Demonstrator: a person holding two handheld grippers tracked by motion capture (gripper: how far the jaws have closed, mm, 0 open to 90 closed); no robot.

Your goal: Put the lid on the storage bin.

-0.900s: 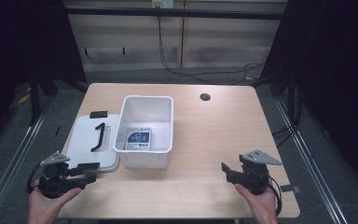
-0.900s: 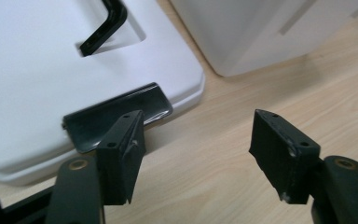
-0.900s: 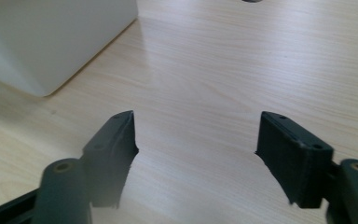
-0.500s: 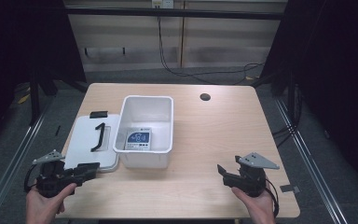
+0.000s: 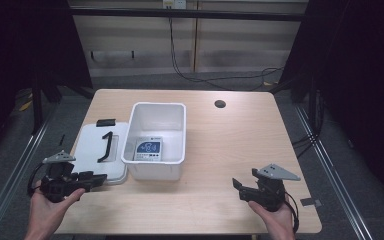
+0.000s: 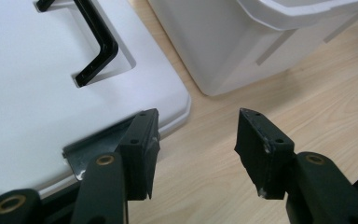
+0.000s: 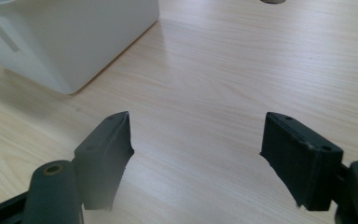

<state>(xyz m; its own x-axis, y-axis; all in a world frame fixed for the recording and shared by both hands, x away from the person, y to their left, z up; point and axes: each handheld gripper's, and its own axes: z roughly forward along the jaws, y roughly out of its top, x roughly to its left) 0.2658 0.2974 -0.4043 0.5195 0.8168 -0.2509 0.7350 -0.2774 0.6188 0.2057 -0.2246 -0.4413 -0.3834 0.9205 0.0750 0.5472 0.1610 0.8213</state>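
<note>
A white plastic bin (image 5: 157,137) stands near the middle of the wooden table (image 5: 230,145), with a small blue-and-white device (image 5: 148,149) lying on its bottom. Left of the bin lies its white lid (image 5: 97,152), flat, with a black handle (image 5: 105,146). My left gripper (image 5: 96,180) is at the lid's near right corner, open, its jaws straddling that corner (image 6: 179,105) with nothing gripped. Over bare wood at the front right, my right gripper (image 5: 239,187) stands wide open and empty, and the bin's corner (image 7: 70,42) shows ahead of it to the left.
A small black block (image 5: 105,122) sits beside the lid's far edge. A dark round hole (image 5: 220,104) marks the table's far right. Dark frames and cables run behind the table, which ends close by each hand.
My left gripper has shifted slightly left and back toward the front edge. The right gripper has drifted a little toward the front edge. Both stay open.
</note>
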